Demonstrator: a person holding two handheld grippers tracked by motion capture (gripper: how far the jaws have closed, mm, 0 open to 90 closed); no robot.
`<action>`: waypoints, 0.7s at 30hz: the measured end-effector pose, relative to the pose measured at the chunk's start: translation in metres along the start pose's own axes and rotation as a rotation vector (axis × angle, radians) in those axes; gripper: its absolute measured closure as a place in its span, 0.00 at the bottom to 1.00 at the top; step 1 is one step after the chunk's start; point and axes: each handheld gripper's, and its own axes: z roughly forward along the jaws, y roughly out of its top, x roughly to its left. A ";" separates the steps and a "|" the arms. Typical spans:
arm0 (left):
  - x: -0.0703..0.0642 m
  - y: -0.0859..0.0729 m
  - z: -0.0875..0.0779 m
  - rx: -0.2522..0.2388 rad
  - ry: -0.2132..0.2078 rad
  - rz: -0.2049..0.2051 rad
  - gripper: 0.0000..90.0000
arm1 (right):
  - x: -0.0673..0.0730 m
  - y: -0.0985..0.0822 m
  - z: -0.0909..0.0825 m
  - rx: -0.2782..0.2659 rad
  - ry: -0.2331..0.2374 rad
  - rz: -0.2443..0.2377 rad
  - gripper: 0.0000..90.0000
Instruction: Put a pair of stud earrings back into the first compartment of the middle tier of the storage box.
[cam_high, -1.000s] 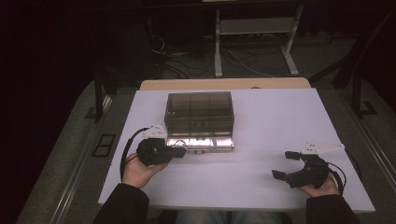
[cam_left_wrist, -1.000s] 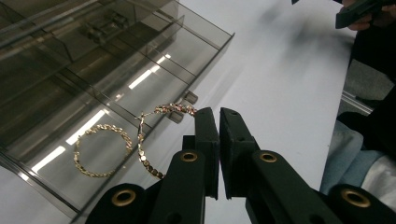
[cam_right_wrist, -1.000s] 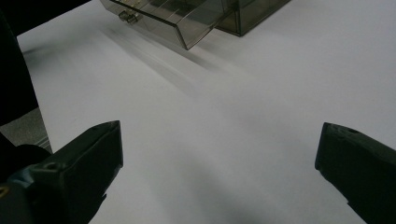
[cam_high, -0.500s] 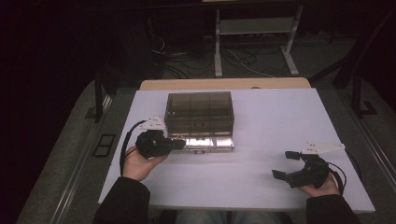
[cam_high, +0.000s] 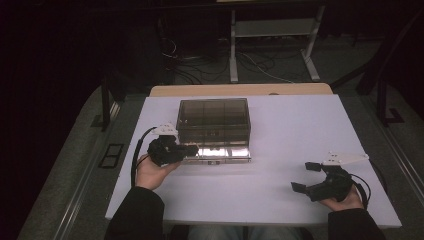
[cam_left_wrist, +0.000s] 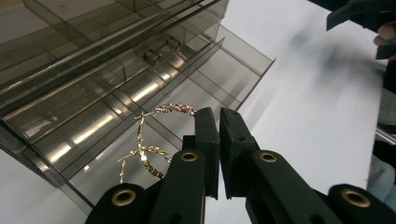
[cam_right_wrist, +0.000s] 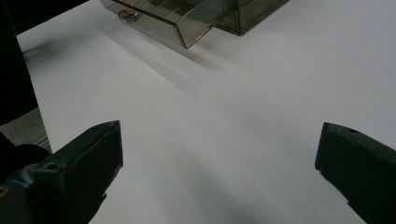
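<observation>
Chain (cam_left_wrist: 156, 140): gold, lies in the open drawer (cam_left_wrist: 224, 65), long axis along its front.
Left gripper (cam_left_wrist: 218, 140): jaws pressed together over drawer; grip on chain unclear.
Right gripper (cam_high: 311, 176): jaws spread, above worktop (cam_high: 290, 125).

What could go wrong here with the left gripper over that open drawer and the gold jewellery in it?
The left gripper is shut just above the gold jewellery lying in the pulled-out drawer. Its thin loops could snag on the jaws and be dragged out or tangled. The smoky plastic box looks light, and the right gripper sits open far off, not steadying it, so a push on the drawer might slide the whole box.
</observation>
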 end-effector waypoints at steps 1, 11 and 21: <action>0.001 -0.001 0.001 0.006 0.003 0.003 0.96 | 0.000 0.000 0.000 0.000 0.000 0.000 0.00; 0.006 -0.006 0.009 0.016 0.019 -0.006 0.96 | -0.001 0.000 0.000 0.002 0.001 0.000 0.00; 0.012 -0.013 0.016 0.037 0.028 -0.024 0.96 | 0.000 0.000 0.000 0.006 0.003 0.000 0.00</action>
